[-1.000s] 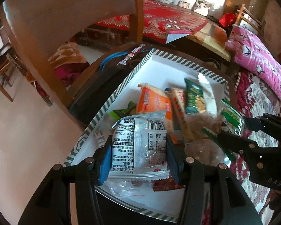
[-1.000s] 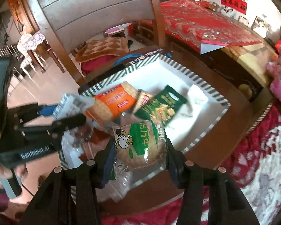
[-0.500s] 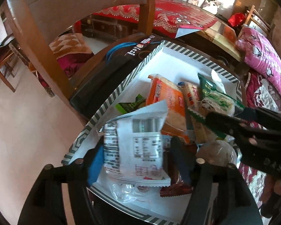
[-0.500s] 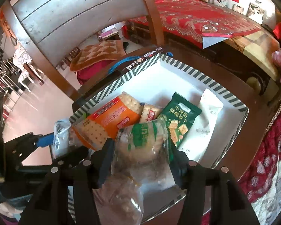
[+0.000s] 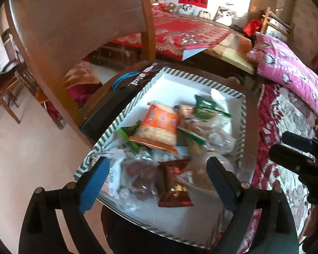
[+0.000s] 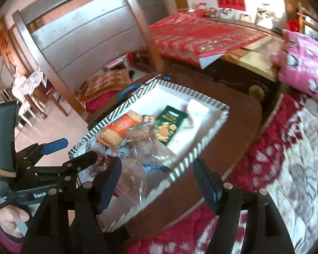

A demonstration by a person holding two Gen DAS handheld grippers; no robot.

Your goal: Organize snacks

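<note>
Left gripper (image 5: 156,182): jaws spread wide, having just been opening. Nothing is pinched between the blue pads (image 5: 94,181); the packets seen between them lie below, in the tray. Right gripper (image 6: 156,182): jaws likewise released and just opened, with no packet between the pads; a clear wrapper (image 6: 137,175) lies beneath them at the tray's near corner.

Task status, as a judgement: both grippers are empty above the tray, so the current deposits appear complete. No loose snacks are visible on the wooden table (image 6: 233,127) around the tray, so collection looks largely done. The packets lie in an overlapping heap rather than in rows, so any tidying within the tray remains.

Container: one white tray with a striped rim (image 5: 125,114) on the table. Contents, near to far:
- a dark red packet (image 5: 175,186) and a clear bag of reddish-brown pieces (image 5: 137,177), side by side at the near end;
- an orange cracker packet (image 5: 159,127) at centre, partly over a green wrapper (image 5: 127,131) on its left;
- a dark green packet (image 6: 169,124), right of centre;
- a white sachet (image 6: 196,112) at the far right.

The far left part of the tray floor is bare.
</note>
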